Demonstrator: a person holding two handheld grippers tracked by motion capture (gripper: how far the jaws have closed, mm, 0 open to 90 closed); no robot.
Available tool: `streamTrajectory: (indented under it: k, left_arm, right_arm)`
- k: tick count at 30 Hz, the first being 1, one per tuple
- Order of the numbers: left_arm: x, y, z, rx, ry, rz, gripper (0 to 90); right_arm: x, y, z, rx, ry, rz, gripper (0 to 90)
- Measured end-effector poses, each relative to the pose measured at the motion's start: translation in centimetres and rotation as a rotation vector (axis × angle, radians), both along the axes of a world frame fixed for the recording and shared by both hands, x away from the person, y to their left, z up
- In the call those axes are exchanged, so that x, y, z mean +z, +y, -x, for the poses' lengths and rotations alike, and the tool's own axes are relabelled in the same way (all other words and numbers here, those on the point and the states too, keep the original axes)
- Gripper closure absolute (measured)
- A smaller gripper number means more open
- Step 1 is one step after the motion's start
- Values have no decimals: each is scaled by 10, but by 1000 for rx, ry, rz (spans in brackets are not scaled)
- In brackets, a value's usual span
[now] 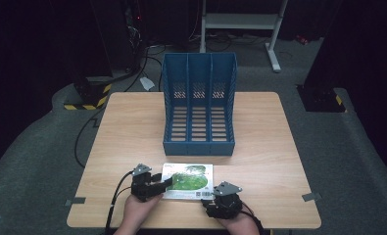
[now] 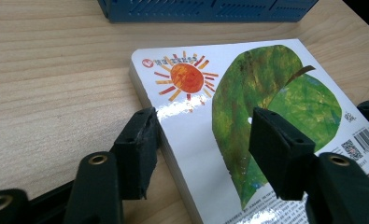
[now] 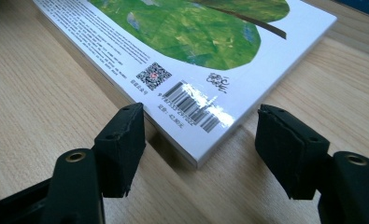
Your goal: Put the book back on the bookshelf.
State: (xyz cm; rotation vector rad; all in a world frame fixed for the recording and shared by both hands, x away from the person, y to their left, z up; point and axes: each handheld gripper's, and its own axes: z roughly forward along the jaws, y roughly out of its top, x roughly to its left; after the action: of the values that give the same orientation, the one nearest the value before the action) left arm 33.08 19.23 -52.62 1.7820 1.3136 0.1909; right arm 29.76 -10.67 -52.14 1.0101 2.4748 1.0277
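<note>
A picture book point(image 1: 188, 180) with a green leaf and an orange sun on its white cover lies flat on the wooden table point(image 1: 127, 132), near the front edge. My left gripper point(image 1: 157, 185) is at the book's left edge. In the left gripper view its jaws point(image 2: 203, 140) straddle that edge of the book point(image 2: 247, 93): one pad sits beside the side edge, the other hovers over the cover. My right gripper point(image 1: 211, 198) is at the front right corner. Its open jaws point(image 3: 201, 135) flank the barcode corner of the book point(image 3: 187, 28) without touching it.
A blue three-slot file holder point(image 1: 199, 98) stands upright behind the book at mid-table, and its base shows in the left gripper view point(image 2: 205, 9). Grey tape marks point(image 1: 311, 197) sit near the front corners. A metal stand point(image 1: 240, 22) and cables are on the floor beyond.
</note>
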Motion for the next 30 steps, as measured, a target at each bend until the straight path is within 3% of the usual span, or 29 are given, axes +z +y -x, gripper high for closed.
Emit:
streamTrajectory:
  k: [4,10,25,30]
  left_arm:
    - [-1,3,2,26,18,35,475]
    - [1,5,6,30,6,47,502]
    - [11,7,12,19,-54,111,540]
    - [16,8,15,10,-84,147,551]
  right_arm:
    - [0,2,-2,10,0,1,306]
    - [0,2,-4,13,-1,0,301]
    - [0,-4,-8,-1,7,-12,311]
    - [0,-2,-7,-5,3,1,258]
